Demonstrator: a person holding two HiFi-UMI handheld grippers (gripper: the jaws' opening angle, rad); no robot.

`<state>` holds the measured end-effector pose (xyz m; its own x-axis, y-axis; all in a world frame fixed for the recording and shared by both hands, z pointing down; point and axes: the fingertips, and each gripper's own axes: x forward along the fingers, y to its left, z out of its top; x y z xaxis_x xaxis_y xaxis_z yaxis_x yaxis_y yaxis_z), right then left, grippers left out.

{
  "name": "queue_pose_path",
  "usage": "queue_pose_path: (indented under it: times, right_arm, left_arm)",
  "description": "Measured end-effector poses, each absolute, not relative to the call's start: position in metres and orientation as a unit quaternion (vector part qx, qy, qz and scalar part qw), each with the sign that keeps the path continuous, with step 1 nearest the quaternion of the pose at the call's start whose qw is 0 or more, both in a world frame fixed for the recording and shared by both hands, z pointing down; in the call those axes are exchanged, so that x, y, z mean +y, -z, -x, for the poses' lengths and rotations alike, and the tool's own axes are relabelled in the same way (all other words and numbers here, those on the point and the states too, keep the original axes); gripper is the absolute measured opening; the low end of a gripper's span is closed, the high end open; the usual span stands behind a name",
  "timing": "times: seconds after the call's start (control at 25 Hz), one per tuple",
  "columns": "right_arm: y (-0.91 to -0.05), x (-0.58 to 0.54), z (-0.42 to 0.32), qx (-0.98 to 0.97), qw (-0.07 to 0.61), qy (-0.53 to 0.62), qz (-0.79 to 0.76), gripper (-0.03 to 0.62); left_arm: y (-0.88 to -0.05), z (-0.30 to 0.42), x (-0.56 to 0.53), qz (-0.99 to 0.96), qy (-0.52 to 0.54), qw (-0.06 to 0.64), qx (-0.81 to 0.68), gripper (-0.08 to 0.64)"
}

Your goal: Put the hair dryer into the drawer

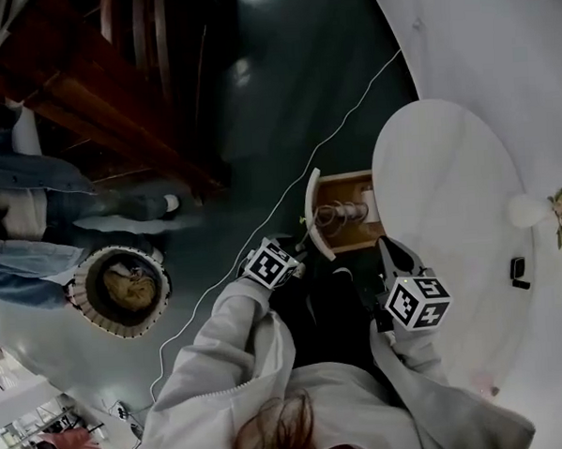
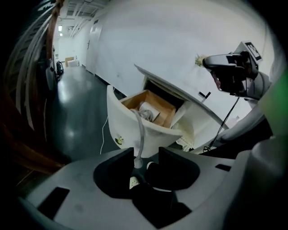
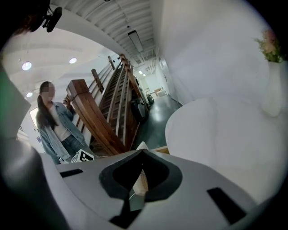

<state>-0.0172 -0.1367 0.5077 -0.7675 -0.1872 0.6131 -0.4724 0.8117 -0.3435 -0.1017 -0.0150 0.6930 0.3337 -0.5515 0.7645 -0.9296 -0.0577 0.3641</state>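
The wood-lined drawer [image 1: 313, 212] [image 2: 130, 121] stands pulled out from under the white round table [image 1: 448, 191]. The white hair dryer [image 2: 146, 110] [image 1: 365, 205] lies inside it with coils of its grey cord [image 1: 337, 214]. That cord [image 2: 140, 134] runs out over the drawer's white front and down into my left gripper [image 2: 146, 155] [image 1: 299, 251], which is shut on the plug end [image 2: 133, 182]. My right gripper [image 3: 141, 155] [image 1: 395, 258] hovers by the drawer's right side with its tips together, and the drawer's wooden edge [image 3: 140, 182] shows behind them.
A person in a denim jacket [image 1: 36, 203] [image 3: 56, 121] stands by a slanted wooden stair frame [image 1: 95, 88] [image 3: 103, 117]. A round woven basket [image 1: 120, 291] and a thin white cable [image 1: 262, 220] lie on the dark floor. A flower vase [image 1: 543, 210] and a small black object [image 1: 518, 270] sit on the table.
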Motion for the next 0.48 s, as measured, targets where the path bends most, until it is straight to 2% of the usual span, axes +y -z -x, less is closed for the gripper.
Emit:
queue_pose_path:
  times: [0.28,0.48]
  right_arm:
    - [-0.527,-0.143,-0.005,-0.89,0.314,-0.263,-0.201,0.049]
    - [-0.534,-0.149,-0.013,-0.884,0.313,-0.276,-0.213,0.049]
  left_arm:
    - [-0.718,0.11,-0.026,-0.681,-0.239,0.431,-0.542,0.165]
    - [-0.725,0.102,-0.032,-0.695,-0.263,0.417,-0.524,0.051]
